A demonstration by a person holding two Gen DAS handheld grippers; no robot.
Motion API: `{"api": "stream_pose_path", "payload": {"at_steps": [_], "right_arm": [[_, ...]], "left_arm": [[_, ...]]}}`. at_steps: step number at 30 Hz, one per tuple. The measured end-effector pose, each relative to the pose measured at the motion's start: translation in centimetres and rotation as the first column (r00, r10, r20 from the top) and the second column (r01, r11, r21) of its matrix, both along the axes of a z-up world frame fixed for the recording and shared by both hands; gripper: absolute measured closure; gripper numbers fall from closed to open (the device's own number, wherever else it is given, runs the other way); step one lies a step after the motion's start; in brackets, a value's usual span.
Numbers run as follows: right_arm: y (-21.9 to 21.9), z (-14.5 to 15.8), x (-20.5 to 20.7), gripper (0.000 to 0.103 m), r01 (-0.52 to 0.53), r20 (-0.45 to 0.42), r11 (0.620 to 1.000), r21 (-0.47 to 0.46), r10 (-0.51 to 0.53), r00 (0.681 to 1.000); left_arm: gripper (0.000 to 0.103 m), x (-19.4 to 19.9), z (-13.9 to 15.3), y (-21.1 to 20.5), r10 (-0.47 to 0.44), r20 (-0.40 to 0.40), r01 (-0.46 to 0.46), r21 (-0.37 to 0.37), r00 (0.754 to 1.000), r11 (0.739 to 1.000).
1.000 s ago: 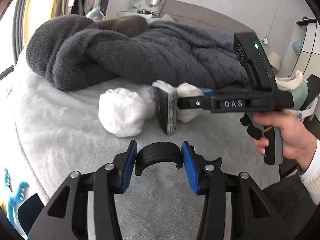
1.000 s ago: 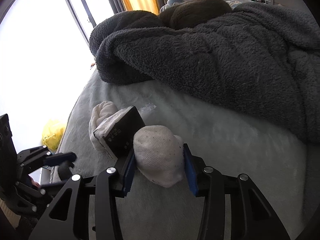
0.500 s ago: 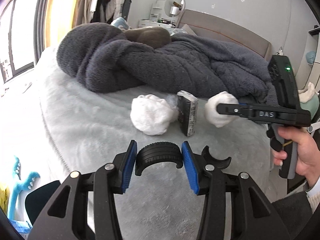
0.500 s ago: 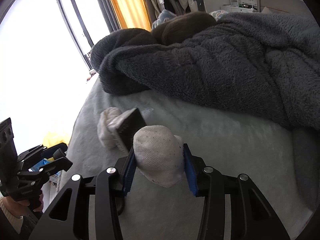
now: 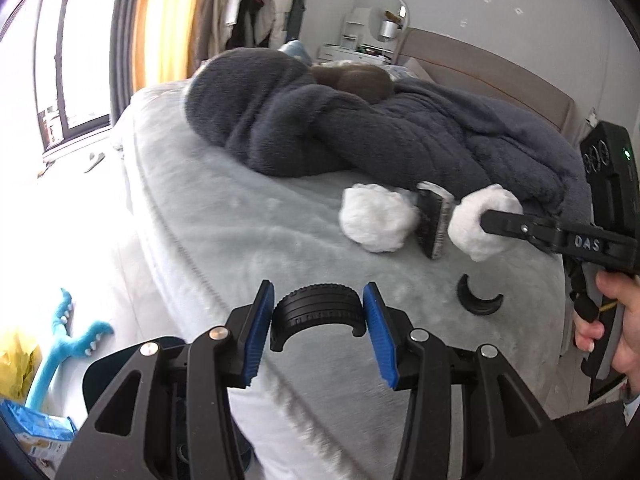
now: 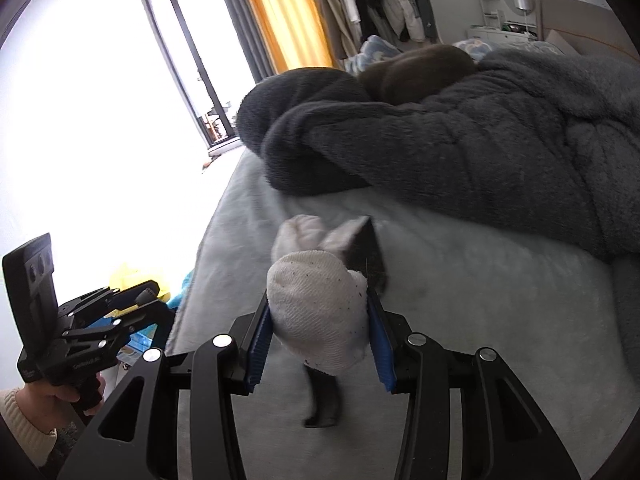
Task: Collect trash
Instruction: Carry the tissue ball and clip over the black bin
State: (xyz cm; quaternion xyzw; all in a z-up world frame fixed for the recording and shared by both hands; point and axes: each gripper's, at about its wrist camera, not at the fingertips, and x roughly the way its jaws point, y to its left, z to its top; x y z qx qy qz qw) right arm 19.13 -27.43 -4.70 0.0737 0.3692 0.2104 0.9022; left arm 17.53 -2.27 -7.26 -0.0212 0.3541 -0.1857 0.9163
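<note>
Bed (image 5: 248,224) surface: right claw (image 6: 318,320) clamps soft, light balled sock (image 6: 320,312) mid-body; left claw (image 5: 318,322) clamps stiff tire half-ring (image 5: 318,304); second sock (image 5: 376,220) at 1 o'clock.

Bed (image 5: 248,216): blanket (image 5: 360,136), wad (image 5: 376,220), perhaps box (image 5: 434,220).

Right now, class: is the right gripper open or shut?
Shut on the white balled sock: both blue pads of the right gripper press its sides.
</note>
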Motion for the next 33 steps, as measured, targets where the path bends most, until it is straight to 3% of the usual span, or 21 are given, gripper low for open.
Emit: {"api": "stream_pose_path", "payload": {"at_steps": [12, 33], "right_arm": [[5.6, 1.1, 0.0, 0.058, -0.077, 0.033, 0.997, 0.003, 0.077, 0.996], [17.5, 0.9, 0.7, 0.058, -0.246, 0.026, 0.969, -0.006, 0.246, 0.969]], "left_arm": [[0.054, 0.2, -0.4, 6.1, 0.122, -0.007, -0.122, 0.042, 0.992, 0.992], [0.054, -0.3, -4.1, 14.4, 0.232, -0.156, -0.222, 0.079, 0.960, 0.972]]}}
